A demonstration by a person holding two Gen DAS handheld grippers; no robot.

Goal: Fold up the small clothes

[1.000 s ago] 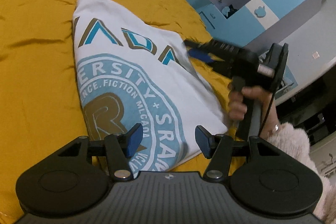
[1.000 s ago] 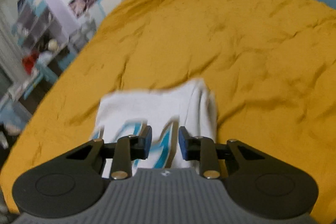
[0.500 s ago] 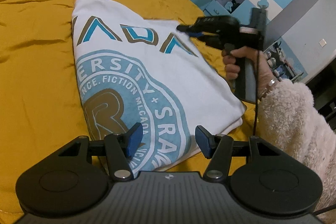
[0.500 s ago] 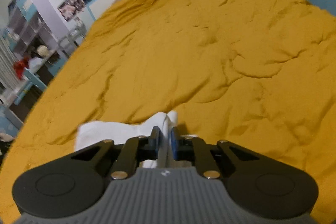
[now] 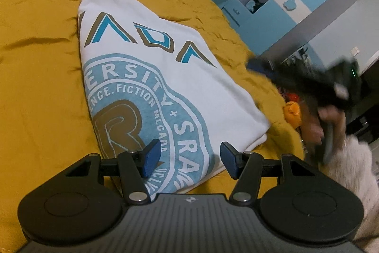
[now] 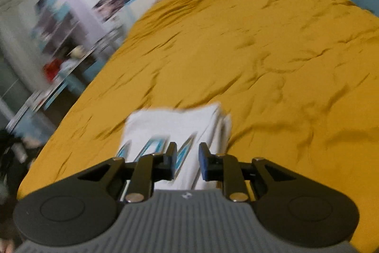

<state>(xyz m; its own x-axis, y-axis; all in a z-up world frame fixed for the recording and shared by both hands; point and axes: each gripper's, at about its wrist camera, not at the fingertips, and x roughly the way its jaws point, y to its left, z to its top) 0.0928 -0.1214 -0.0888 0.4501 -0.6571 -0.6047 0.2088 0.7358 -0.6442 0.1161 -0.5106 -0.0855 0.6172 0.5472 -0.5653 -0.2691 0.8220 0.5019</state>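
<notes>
White T-shirt (image 5: 151, 91) folded flat on yellow bedspread (image 5: 42, 77), fold looking done; left gripper (image 5: 188, 159) wide, empty; right gripper (image 6: 188, 164) opening, empty.

Dim, warm indoor light; fisheye bending and dark corners in both views; right wrist view motion-smeared; right hand-held gripper (image 5: 258, 66) blurred in the left's.

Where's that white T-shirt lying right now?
The folded white T-shirt lies on the mustard bedspread, just ahead of the left gripper, near the bed's right edge.
</notes>
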